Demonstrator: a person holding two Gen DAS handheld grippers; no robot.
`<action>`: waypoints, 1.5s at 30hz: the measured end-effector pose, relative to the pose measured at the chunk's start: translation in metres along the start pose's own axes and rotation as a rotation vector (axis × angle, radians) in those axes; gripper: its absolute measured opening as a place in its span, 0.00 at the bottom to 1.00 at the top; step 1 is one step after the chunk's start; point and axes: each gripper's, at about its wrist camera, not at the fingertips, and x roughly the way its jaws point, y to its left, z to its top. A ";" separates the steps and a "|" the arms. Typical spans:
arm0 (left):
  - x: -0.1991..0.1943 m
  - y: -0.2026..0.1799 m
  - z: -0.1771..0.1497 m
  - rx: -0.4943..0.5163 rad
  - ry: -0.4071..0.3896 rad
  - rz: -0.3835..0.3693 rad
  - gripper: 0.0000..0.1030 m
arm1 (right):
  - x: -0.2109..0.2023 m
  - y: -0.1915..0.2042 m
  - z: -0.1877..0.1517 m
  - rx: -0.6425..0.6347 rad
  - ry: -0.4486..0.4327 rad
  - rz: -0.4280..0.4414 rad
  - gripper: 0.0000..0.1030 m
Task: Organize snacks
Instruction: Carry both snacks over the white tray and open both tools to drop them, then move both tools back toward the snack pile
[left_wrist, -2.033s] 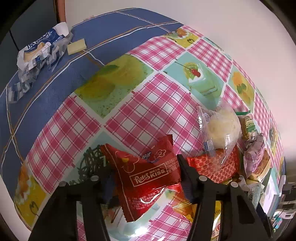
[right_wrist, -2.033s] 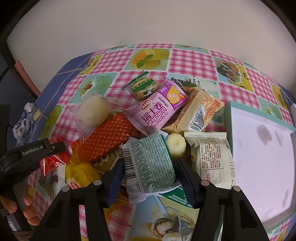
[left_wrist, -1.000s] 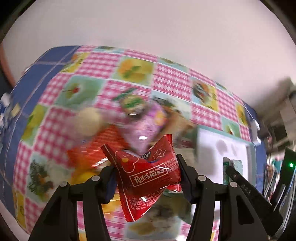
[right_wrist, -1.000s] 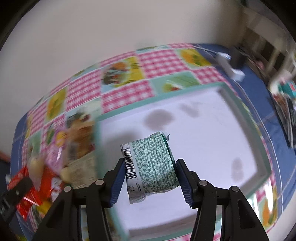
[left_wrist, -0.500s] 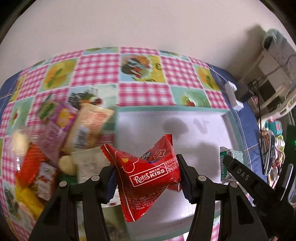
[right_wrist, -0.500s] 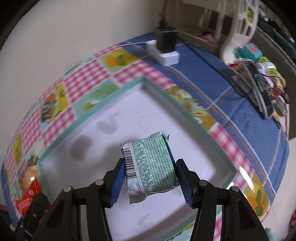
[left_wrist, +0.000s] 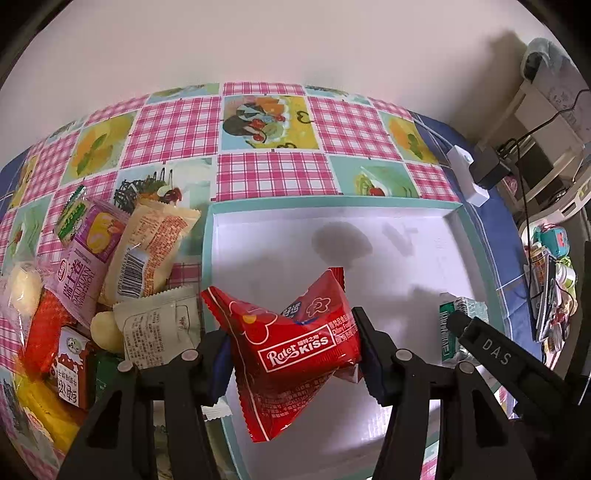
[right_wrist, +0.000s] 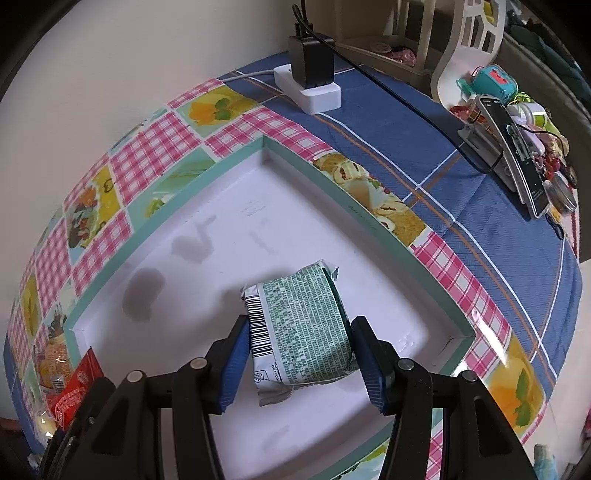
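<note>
A shallow rectangular tray (left_wrist: 458, 236) with a teal rim and a matt white, faintly stained floor sits on a glossy tablecloth (left_wrist: 266, 122) of pink check and fruit panels. The left gripper (left_wrist: 291, 341) pinches a crinkly red foil packet (left_wrist: 295, 339) marked "Rater KISS" between its blue-padded jaws, above the tray's left edge. The right gripper (right_wrist: 299, 332) clamps a pillow-shaped green-and-white printed wrapper (right_wrist: 301, 328) with a barcode, over the tray floor near its right corner. Loose snack packets (left_wrist: 110, 280) lie heaped against the tray's left rim.
</note>
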 end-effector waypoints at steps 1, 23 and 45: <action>-0.001 0.000 0.001 0.001 -0.003 -0.003 0.58 | -0.001 0.000 0.000 -0.001 -0.002 0.000 0.56; -0.027 0.013 0.010 -0.045 -0.082 0.060 0.88 | -0.006 0.006 0.002 -0.029 -0.010 0.061 0.65; -0.037 0.071 0.012 -0.208 -0.108 0.173 1.00 | -0.015 0.034 -0.009 -0.127 -0.067 0.092 1.00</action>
